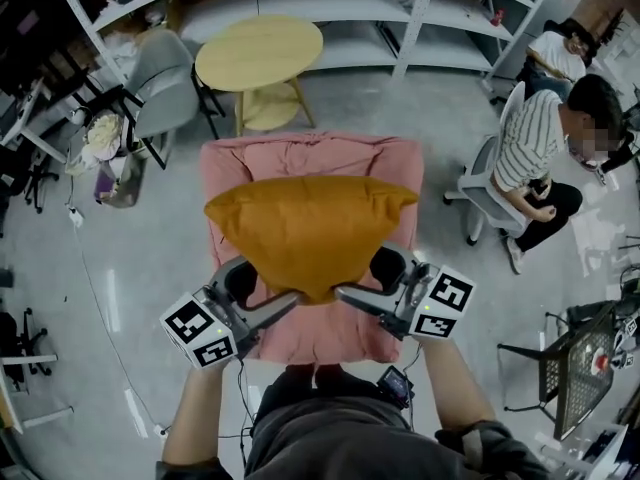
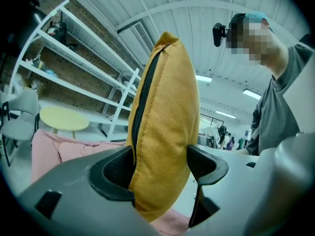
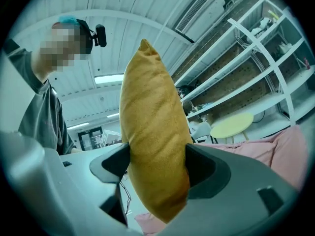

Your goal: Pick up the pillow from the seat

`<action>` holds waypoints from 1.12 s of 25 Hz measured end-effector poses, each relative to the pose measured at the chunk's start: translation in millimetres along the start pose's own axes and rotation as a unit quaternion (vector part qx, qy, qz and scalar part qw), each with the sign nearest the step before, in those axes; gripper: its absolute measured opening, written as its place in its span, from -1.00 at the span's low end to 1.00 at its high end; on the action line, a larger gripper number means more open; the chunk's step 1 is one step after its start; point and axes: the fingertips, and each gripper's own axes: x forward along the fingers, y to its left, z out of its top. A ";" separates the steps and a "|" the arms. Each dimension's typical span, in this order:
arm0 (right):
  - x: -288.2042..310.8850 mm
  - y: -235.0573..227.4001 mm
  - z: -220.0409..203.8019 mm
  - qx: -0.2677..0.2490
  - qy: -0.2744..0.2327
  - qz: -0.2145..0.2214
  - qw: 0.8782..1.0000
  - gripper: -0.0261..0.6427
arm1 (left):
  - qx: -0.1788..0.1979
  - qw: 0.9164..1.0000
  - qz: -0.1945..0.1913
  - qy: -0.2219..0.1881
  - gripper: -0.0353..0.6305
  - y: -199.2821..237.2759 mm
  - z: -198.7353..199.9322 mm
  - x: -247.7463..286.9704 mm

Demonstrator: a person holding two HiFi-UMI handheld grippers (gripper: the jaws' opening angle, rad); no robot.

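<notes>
Both grippers are clamped on the pillow (image 1: 305, 228). Your left gripper (image 2: 160, 168) has its jaws pressed into the edge that carries the zipper. Your right gripper (image 3: 157, 170) pinches the opposite edge, with the fabric bulging round the pads on each side. Neither pair of jaws is fully together, because the stuffing keeps them apart, but each has a firm bite.

From your head camera, the pillow spreads between the two grippers, held at its near left and near right corners. It sits over the middle and near part of the pink seat (image 1: 300, 158). In both gripper views its lower end hangs free, with the pink cushion showing below and apart from it. By that reading it is off the seat, so the grasp and the lift look done.

Little seems left, only to keep it clear of the seat. Soft filling can slide out of a corner pinch, so keep both grips even. The round table (image 1: 258, 53) stands far behind the seat, well apart from the pillow.
</notes>
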 end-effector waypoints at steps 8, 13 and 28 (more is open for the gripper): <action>-15.0 49.6 38.5 -0.028 -0.017 0.002 0.999 0.10 | 0.028 1.000 -0.005 -0.011 0.16 -45.5 37.3 -21.9; -16.7 67.3 59.6 -0.046 -0.032 -0.001 0.998 0.10 | 0.044 0.999 -0.008 -0.022 0.16 -59.5 58.3 -30.5; -29.3 93.2 101.2 -0.071 -0.053 -0.014 0.996 0.10 | 0.058 0.997 -0.016 -0.045 0.16 -87.2 97.7 -34.9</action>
